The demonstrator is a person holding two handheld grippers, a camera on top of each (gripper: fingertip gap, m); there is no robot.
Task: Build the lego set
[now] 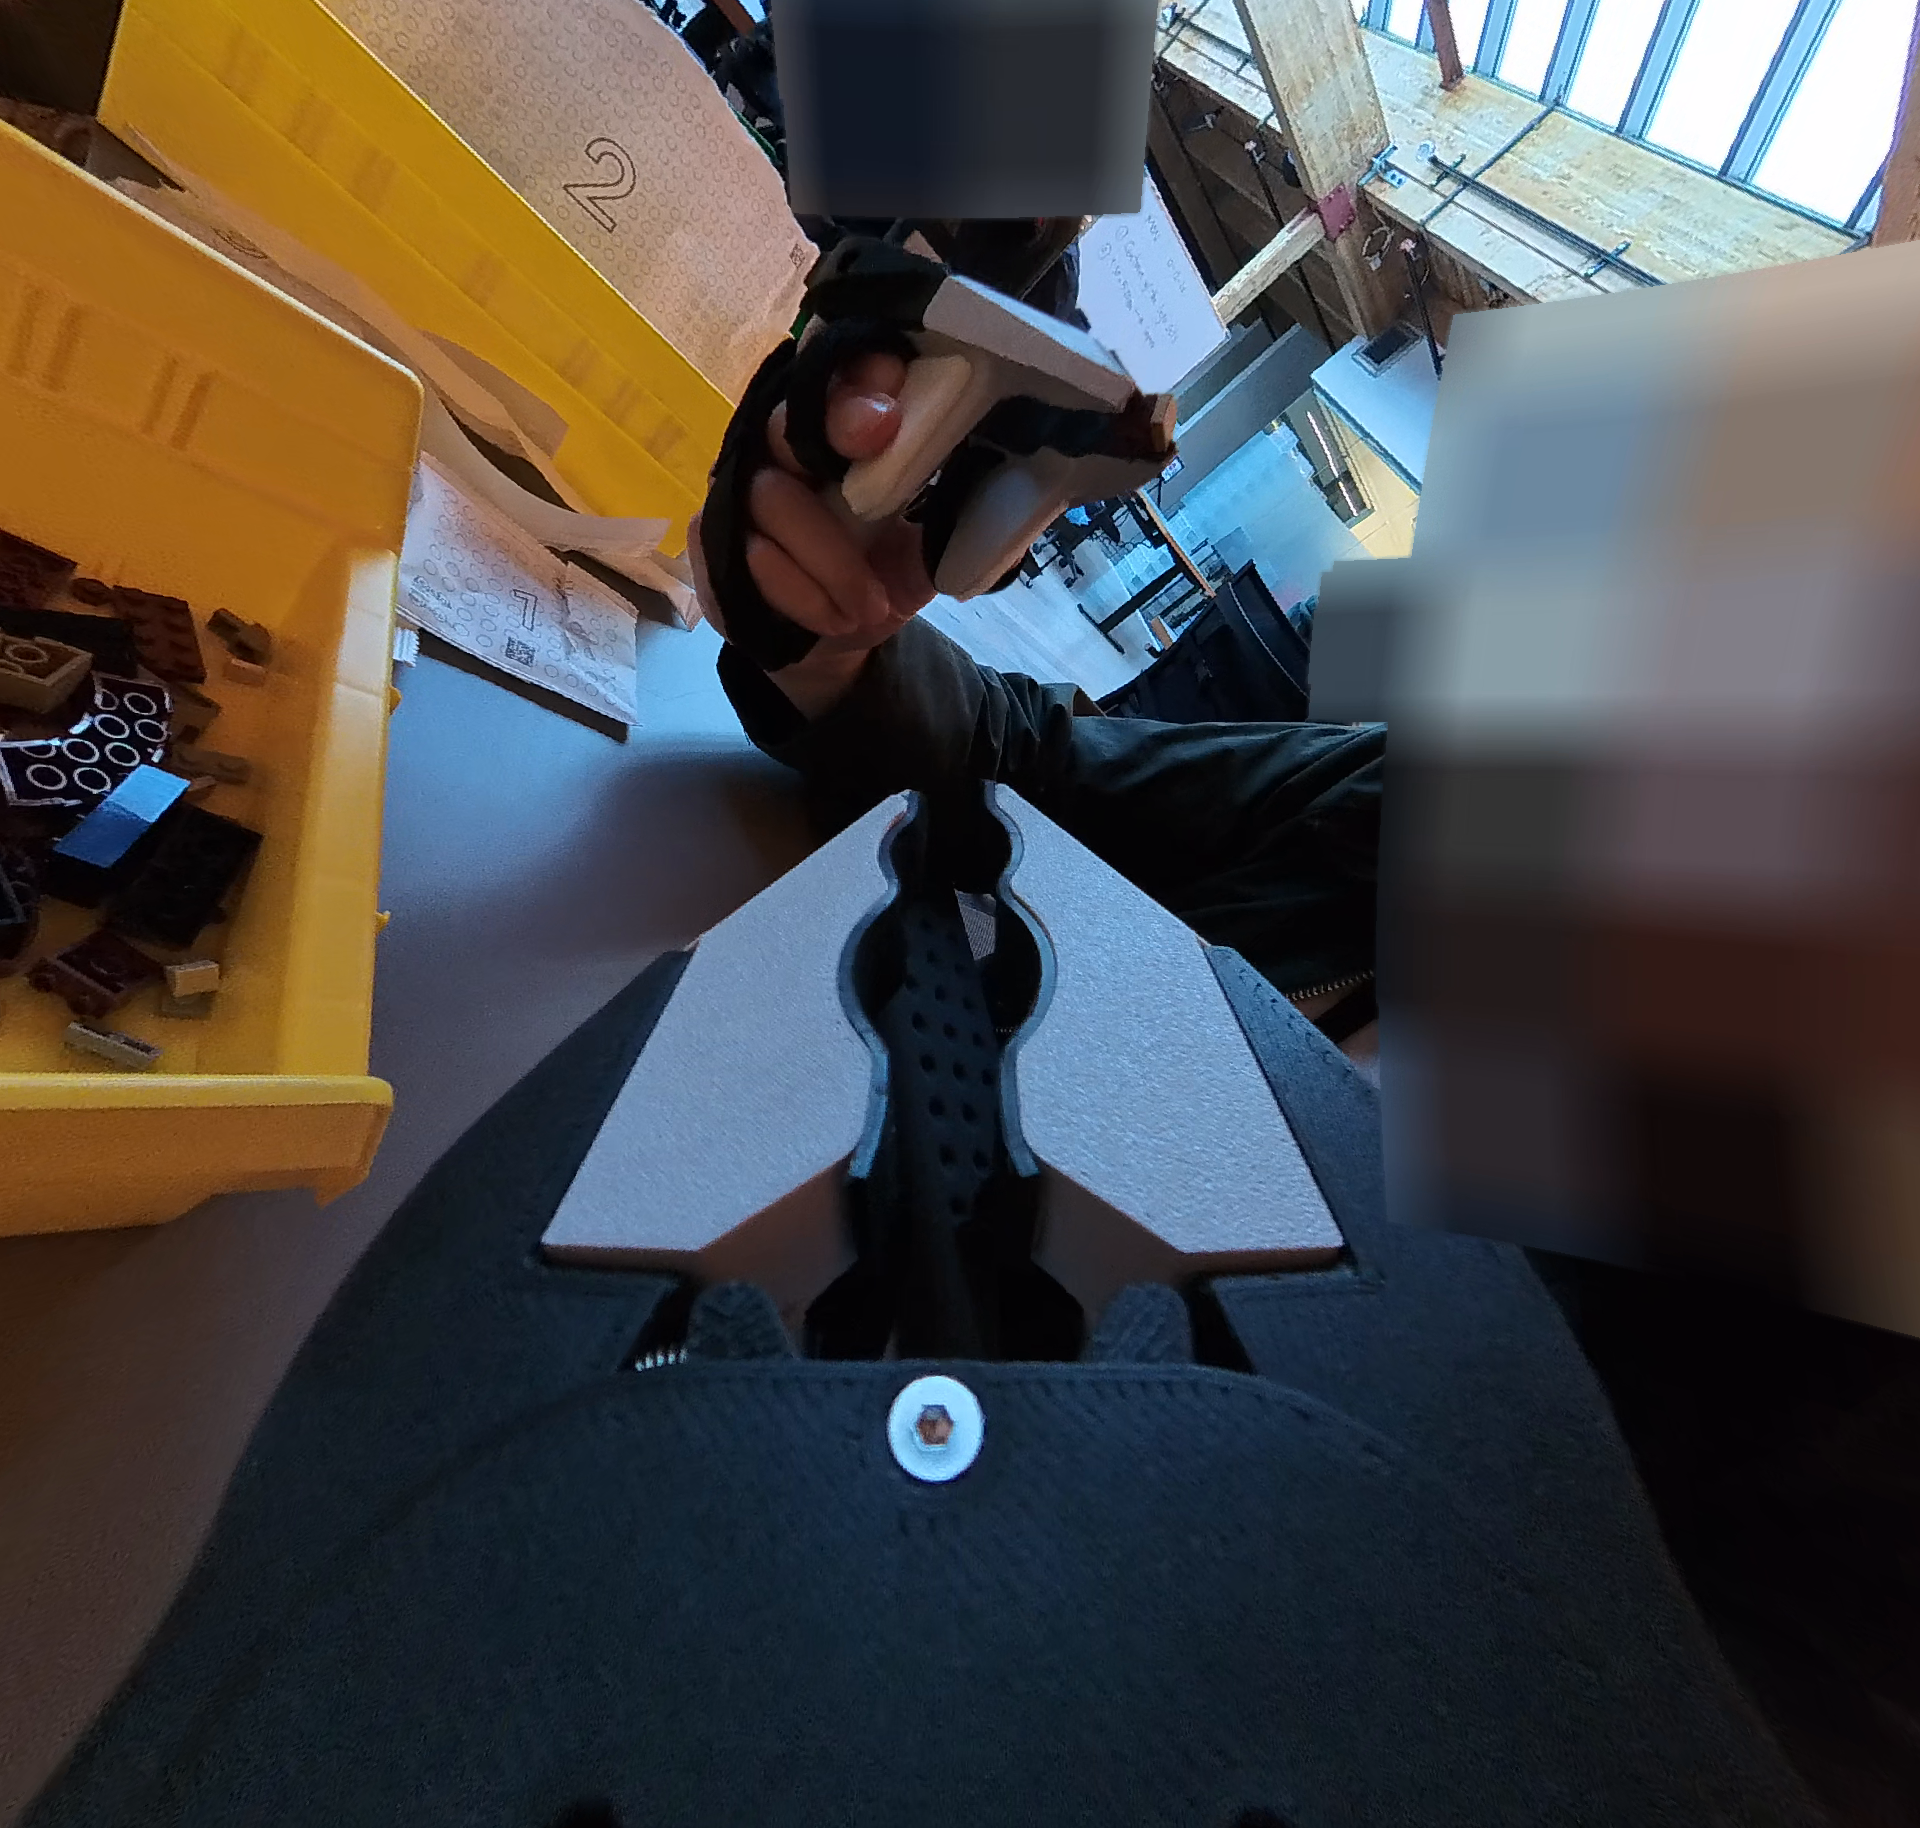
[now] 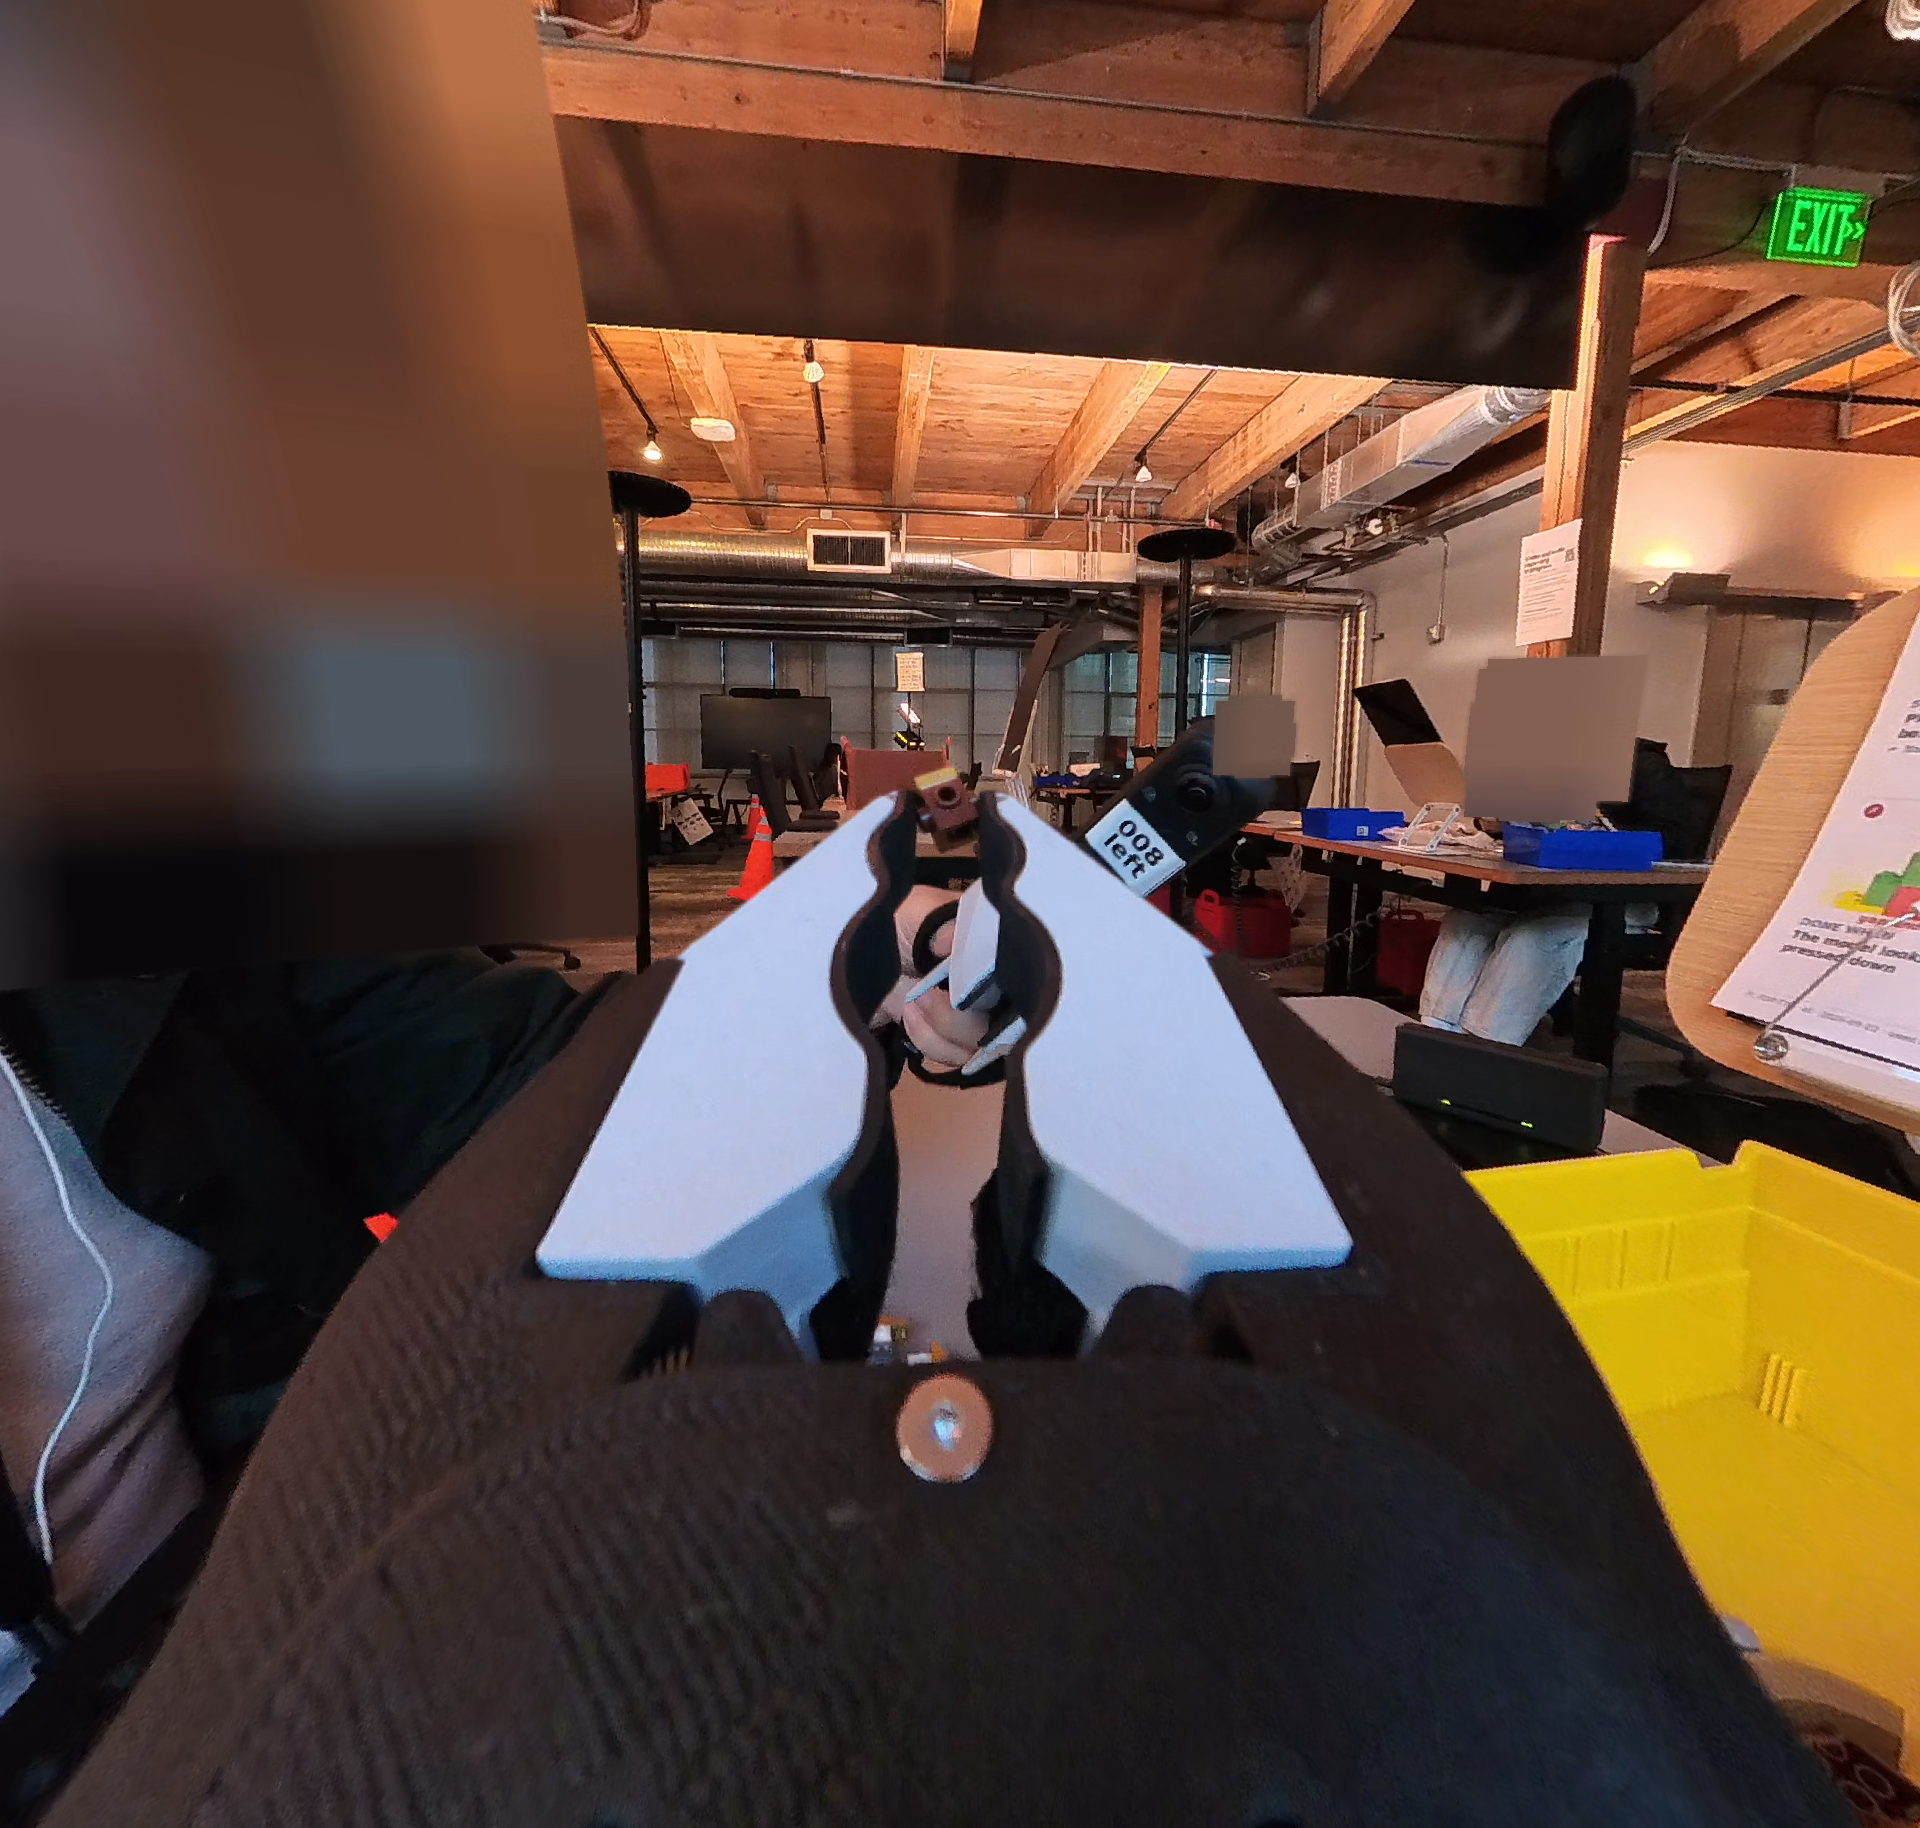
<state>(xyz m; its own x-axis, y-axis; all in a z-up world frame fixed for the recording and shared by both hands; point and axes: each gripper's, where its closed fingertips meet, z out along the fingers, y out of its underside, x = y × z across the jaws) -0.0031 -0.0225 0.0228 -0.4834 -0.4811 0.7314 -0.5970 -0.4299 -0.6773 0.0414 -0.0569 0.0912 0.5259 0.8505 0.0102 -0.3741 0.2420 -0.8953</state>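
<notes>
My right gripper (image 2: pixel 948 810) is shut on a small brown brick with a yellow top (image 2: pixel 948 817) and holds it up in the air. It also shows in the left wrist view (image 1: pixel 1148 428), raised in a gloved hand with the brown brick (image 1: pixel 1155 424) at its tip. My left gripper (image 1: pixel 951 799) has its jaws nearly together. Only dark material shows in the gap, and I cannot tell whether it grips a piece. The left gripper's fingers (image 2: pixel 977 947) appear through the right gripper's gap, lower down. A yellow bin (image 1: pixel 343 843) holds several loose dark, brown, grey and blue bricks (image 1: pixel 114 739).
A second yellow bin (image 1: pixel 416 178) at the back left holds a numbered paper bag (image 1: pixel 582 147). Another paper bag (image 1: pixel 520 615) lies on the grey table (image 1: pixel 540 843). An instruction sheet on a wooden stand (image 2: pixel 1829 895) stands at right, above a yellow bin (image 2: pixel 1662 1311). My hands' fingertips stand some 9 cm from each other.
</notes>
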